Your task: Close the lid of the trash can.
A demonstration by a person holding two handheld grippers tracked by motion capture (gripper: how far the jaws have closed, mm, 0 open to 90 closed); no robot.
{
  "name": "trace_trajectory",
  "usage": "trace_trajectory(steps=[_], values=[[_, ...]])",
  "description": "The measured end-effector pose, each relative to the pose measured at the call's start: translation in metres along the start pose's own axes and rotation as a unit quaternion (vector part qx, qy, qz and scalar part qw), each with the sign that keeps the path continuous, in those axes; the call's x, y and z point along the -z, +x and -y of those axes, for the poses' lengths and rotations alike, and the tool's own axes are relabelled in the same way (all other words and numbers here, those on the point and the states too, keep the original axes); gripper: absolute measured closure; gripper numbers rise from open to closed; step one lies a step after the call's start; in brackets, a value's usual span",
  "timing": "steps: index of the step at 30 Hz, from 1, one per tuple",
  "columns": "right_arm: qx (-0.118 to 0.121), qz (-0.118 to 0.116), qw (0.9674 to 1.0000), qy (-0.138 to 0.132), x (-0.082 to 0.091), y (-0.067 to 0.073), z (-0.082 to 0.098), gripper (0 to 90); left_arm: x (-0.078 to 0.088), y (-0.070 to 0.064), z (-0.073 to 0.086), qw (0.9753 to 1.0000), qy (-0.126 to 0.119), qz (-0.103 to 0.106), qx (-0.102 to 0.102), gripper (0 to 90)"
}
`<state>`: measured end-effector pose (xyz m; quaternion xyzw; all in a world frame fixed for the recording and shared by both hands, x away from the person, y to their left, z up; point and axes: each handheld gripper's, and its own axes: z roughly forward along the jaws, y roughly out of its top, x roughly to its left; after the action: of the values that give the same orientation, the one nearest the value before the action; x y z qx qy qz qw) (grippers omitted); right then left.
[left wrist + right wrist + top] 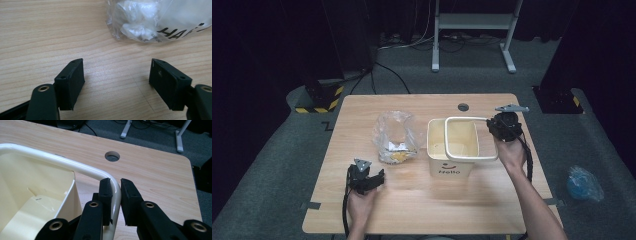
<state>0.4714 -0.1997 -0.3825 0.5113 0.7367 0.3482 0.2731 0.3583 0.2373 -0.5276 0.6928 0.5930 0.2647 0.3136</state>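
A cream bin (451,159) marked "Hello" stands on the wooden table (422,200). A cream ring frame (471,139) hangs tilted over its top. My right gripper (498,129) is shut on the ring's far right corner; in the right gripper view the pads pinch the ring (75,166) at my right gripper (116,195). A clear plastic bag (395,136) with white and yellow contents lies left of the bin. My left gripper (373,179) rests low on the table near the bag's front, open and holding nothing. In the left gripper view the bag (160,20) lies beyond my left gripper (116,77).
A round cable hole (463,107) sits near the table's far edge. On the floor to the right lies a blue bag (583,184). A white desk frame (472,30) stands behind the table, and yellow-black striped feet (319,100) at the far left.
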Motion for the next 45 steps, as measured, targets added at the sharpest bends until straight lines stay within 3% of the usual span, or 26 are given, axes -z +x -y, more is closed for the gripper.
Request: trace_trajectory(steps=[45], values=[[0.012,-0.005,0.9999,0.001,-0.010,0.028,-0.009,79.5,0.000,0.000,0.000,1.0000,0.000,0.000,0.001,28.3]])
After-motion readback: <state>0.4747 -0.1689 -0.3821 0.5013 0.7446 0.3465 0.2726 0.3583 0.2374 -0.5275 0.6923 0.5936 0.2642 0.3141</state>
